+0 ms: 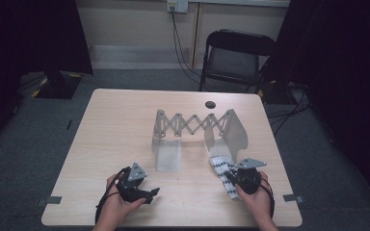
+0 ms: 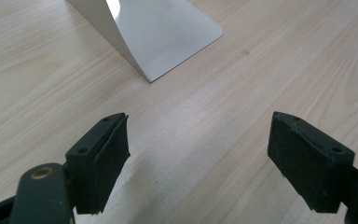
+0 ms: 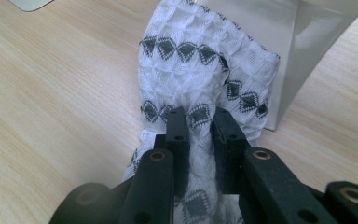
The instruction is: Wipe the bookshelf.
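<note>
Looks like a lab or recording studio set-up, not a home. Bare light-wood table [image 1: 125, 125] at centre frame, standing on grey carpet [image 1: 24, 159]. Black curtains [image 1: 33, 33] hung at upper left and down the right edge, closing off the space. Empty black folding chair [image 1: 236, 57] at upper centre-right against a plain pale wall. Wall socket [image 1: 177, 5] at top centre, black cables [image 1: 180, 43] trailing down. Tape marks [image 1: 54, 199] at the table's near corners.

Your high view looks forward and down over the whole worktop [image 1: 125, 125]. Each gripper view sits close above the wood, looking along its own jaws; all three share the grey rack [image 1: 192, 127].
</note>
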`<state>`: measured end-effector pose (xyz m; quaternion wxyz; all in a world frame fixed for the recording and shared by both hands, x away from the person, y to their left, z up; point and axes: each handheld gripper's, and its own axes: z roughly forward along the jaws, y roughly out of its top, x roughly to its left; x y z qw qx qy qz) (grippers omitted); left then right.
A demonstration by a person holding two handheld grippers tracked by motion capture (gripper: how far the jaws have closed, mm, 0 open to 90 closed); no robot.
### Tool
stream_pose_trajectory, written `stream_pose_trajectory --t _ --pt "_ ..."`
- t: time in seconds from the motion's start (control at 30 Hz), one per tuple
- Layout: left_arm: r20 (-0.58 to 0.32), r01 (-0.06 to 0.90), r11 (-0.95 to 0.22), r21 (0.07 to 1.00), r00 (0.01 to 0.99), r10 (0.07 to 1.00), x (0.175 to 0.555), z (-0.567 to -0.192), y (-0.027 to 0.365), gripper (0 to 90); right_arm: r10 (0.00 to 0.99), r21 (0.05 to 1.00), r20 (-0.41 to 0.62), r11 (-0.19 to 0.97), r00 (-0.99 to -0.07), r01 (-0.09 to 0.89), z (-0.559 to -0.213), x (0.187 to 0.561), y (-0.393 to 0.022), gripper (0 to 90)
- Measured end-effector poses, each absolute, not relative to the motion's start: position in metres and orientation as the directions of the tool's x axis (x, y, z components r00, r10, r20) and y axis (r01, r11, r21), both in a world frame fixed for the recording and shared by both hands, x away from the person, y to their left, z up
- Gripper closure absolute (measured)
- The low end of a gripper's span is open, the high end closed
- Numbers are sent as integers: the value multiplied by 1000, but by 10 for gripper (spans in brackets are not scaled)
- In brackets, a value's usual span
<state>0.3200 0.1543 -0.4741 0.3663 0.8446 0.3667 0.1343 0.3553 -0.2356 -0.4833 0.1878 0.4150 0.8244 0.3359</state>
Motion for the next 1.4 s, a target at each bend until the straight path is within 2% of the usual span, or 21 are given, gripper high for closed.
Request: stream_pose_trajectory --t 0.7,0.93,1.17,1.4 --pt "-44 513 -456 727 698 715 321 -473 154 193 837 721 -2 380 -547 580 -466 333 -285 789" --pt "-47 513 -447 733 694 719 321 -472 154 192 872 718 10 334 -490 610 -467 329 -305 790" --pt "-36 509 -466 723 702 711 322 -474 152 192 908 735 -2 285 -419 615 -465 344 -318 790" --pt "-40 512 -462 724 700 714 322 -474 152 190 918 742 28 246 -395 623 -469 374 -303 789"
